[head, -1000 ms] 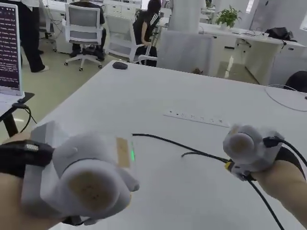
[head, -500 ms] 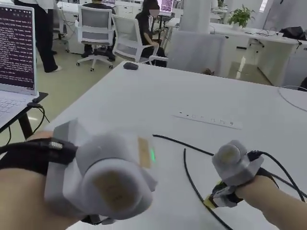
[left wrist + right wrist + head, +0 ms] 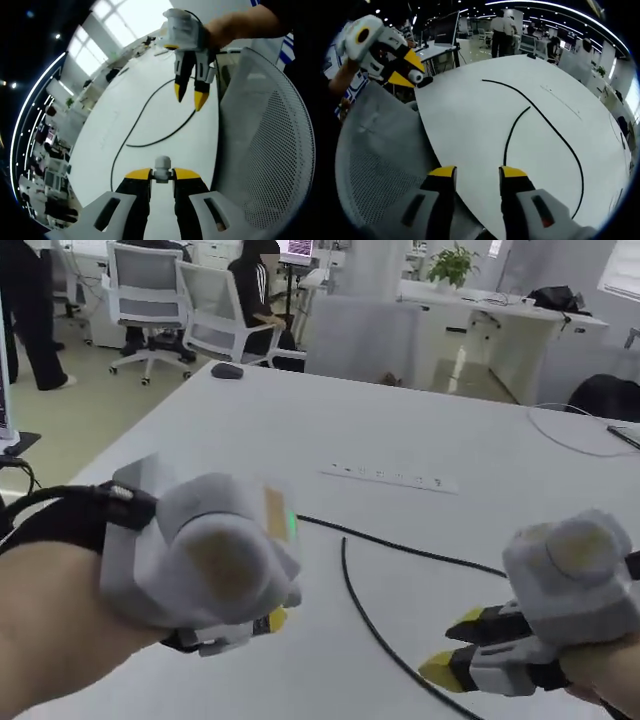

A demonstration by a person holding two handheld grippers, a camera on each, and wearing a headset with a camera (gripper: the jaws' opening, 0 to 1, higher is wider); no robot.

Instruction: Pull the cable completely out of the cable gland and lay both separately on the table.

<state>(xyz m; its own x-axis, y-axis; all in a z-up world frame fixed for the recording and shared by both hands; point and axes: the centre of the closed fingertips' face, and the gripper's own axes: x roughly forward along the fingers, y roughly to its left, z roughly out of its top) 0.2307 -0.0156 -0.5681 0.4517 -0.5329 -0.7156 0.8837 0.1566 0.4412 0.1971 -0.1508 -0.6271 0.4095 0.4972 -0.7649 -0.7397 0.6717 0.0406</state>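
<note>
- The left gripper [image 3: 161, 174] has its jaws pressed in on the cable gland [image 3: 161, 164], a small pale fitting pinched between the yellow tips. No cable comes out of it.
- The right gripper [image 3: 477, 172] is released, jaws spread, nothing between them. A second ago it was pinching the cable, which then ran straight across to the left gripper. Half a second ago it was low over the desk, and now it is raised and clear of the cable.
- The cable [image 3: 400, 544] is now loose on the desk [image 3: 300, 430]. One strand runs across between the two grippers, and a second bends back towards the near edge. In the right gripper view its free end is well apart from the gland.
- It lies on the near half of the desk, on the person's side of the power strip [image 3: 385, 477] and touching neither gripper.
- The gland is held in the air at the near left edge of the desk and is not set down.
- My reading is that the pull-out is finished and the cable's half of the laying-down is done.
- What remains is to lower the gland onto bare desk well apart from the cable and let go.
- The gland looks round, so it may roll if dropped near the edge.
</note>
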